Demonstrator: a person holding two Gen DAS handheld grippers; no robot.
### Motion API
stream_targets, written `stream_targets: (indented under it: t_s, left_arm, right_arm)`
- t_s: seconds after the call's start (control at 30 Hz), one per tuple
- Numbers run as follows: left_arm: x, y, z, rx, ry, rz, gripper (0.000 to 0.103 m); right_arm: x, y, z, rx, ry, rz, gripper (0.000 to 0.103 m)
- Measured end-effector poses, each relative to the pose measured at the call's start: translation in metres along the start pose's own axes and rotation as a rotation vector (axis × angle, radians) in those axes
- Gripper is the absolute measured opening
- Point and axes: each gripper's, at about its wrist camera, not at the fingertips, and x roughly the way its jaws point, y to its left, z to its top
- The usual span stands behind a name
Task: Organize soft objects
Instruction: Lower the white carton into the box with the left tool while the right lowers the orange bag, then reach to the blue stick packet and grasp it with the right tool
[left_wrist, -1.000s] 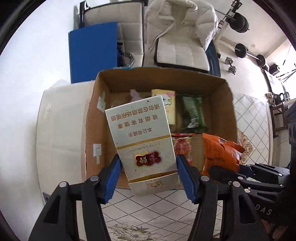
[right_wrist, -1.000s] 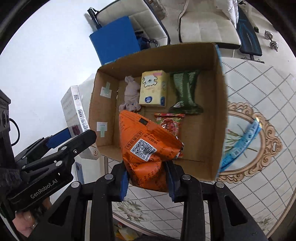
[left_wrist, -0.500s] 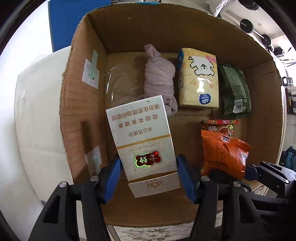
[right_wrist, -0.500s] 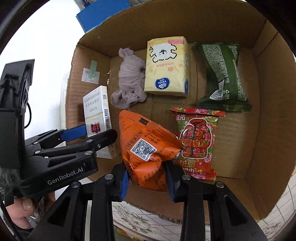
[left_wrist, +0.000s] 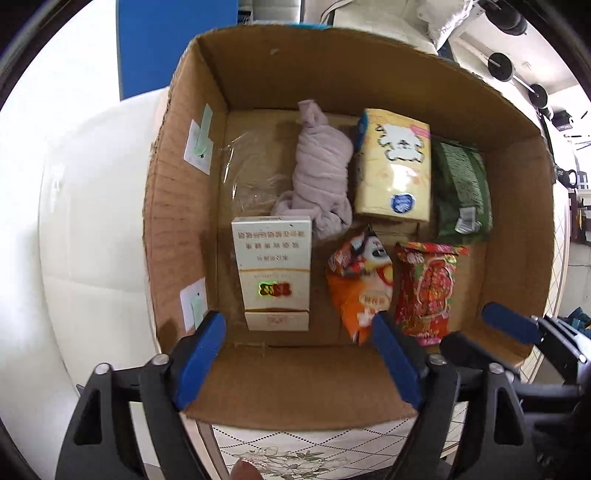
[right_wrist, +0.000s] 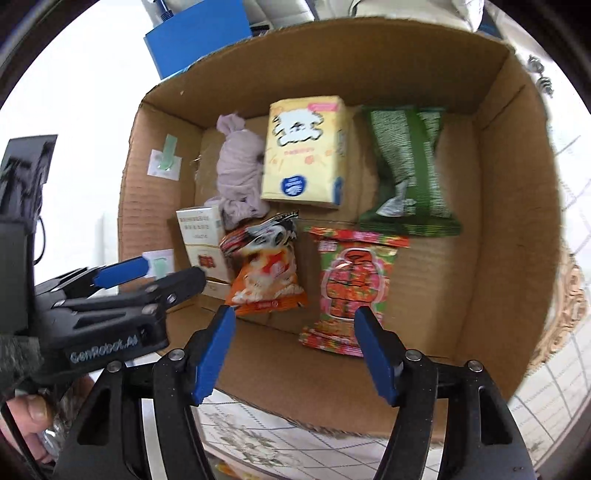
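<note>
Jaws of both the left gripper (left_wrist: 299, 354) and right gripper (right_wrist: 293, 349) gape wide and empty over the cardboard box's (left_wrist: 295, 380) near wall, so withdrawing carelessly could snag it and jostle the orange snack bag (right_wrist: 267, 273) lying near-left beside the white carton (left_wrist: 271, 269).

Patterned tabletop (left_wrist: 295, 443), blue panel (left_wrist: 173, 40), white padded chair (left_wrist: 399, 18), dumbbells (left_wrist: 517, 74) behind.

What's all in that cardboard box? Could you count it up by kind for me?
Snack bags: 3 (orange, red, green)
Tissue pack: 1
Rolled cloth: 1
White carton: 1
Clear plastic bag: 1
Total: 7
</note>
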Motion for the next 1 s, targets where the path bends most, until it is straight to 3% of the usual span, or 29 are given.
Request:
stream_targets:
  t_s: [0.27, 0.5, 0.7, 1.0]
  left_arm:
    - [-0.033, -0.013, -0.034, -0.022, -0.114, -0.005, 0.092]
    - [-0.075, -0.008, -0.065, -0.035, -0.230, 0.004, 0.092]
    - [-0.107, -0.026, -0.098, -0.006, -0.351, 0.035, 0.092]
    - [-0.159, -0.041, -0.140, 0.028, -0.456, 0.007, 0.092]
  right_arm:
    - [-0.034, -0.013, -0.025, -0.008, -0.057, -0.158, 0.073]
    - [-0.069, -0.019, -0.059, -0.021, -0.145, -0.263, 0.093]
    - [-0.111, -0.016, -0.093, -0.013, -0.255, -0.310, 0.093]
    - [-0.166, -0.016, -0.143, 0.010, -0.348, -0.256, 0.093]
